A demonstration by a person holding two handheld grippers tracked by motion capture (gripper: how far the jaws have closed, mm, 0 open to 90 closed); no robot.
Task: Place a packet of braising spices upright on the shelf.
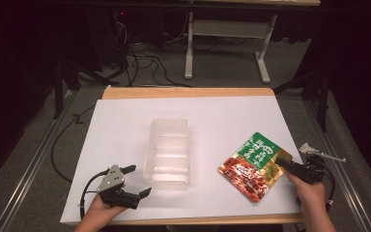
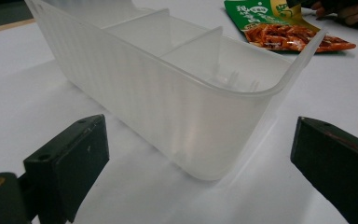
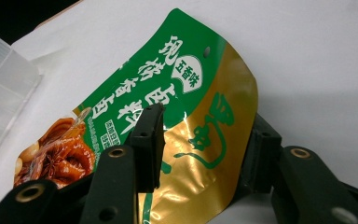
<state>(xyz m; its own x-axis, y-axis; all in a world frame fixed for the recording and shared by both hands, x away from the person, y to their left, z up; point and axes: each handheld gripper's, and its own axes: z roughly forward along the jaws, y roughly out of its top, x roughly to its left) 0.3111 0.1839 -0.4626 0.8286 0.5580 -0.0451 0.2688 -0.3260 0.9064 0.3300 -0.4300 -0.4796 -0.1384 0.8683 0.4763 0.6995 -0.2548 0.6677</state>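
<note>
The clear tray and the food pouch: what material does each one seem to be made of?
The clear tray looks like thin, frosted, translucent plastic: the table shows through its ribbed walls. The food pouch seems to be glossy printed foil or plastic film: its gold part reflects light and it bends between the right gripper jaws.

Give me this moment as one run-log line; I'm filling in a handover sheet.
right gripper: jaws astride snack pouch edge, one over, one under, grip unclear | left gripper: open, near clear tray | pouch on table
</note>
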